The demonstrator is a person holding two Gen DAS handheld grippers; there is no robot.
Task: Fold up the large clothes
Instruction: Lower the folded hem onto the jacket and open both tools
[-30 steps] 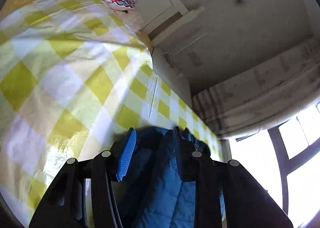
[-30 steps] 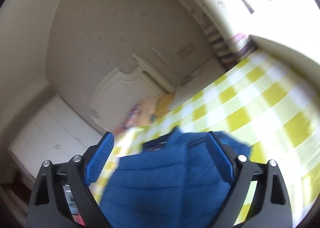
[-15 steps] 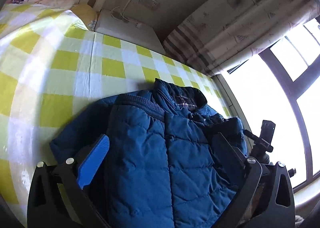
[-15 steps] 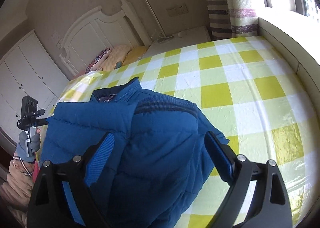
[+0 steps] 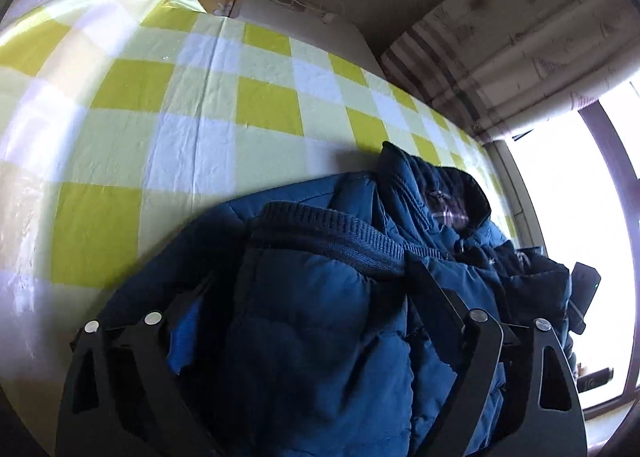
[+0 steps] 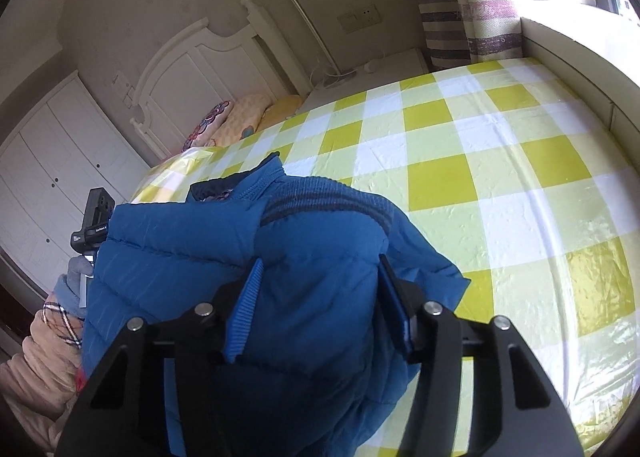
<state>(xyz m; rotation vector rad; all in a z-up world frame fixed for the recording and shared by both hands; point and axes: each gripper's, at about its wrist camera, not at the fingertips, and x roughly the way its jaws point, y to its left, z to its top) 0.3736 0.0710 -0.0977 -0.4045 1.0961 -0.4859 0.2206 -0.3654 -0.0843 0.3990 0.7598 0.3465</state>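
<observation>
A puffy blue jacket (image 5: 320,337) lies bunched on the yellow-and-white checked bed sheet (image 5: 200,117), its ribbed dark hem and collar on top. My left gripper (image 5: 310,273) points down into it. Its jaws stand wide and are closing, with a thick fold between them and a dark gap beside the left pad. In the right wrist view the jacket (image 6: 192,241) bulges up between the blue pads (image 6: 246,309) of my right gripper (image 6: 320,261). These jaws are closing and press on the fabric from both sides.
The bed sheet (image 6: 460,161) stretches bare to the right and far side. Pillows (image 6: 240,117) lie by the white headboard (image 6: 192,69), with a wardrobe (image 6: 48,161) to the left. A nightstand (image 5: 304,33), curtain (image 5: 500,37) and bright window border the bed. A gloved hand (image 6: 76,269) shows at left.
Both grippers came down onto the jacket. The left jaws went from nearly shut to wide, then narrowed a little. The right jaws narrowed onto the jacket.
</observation>
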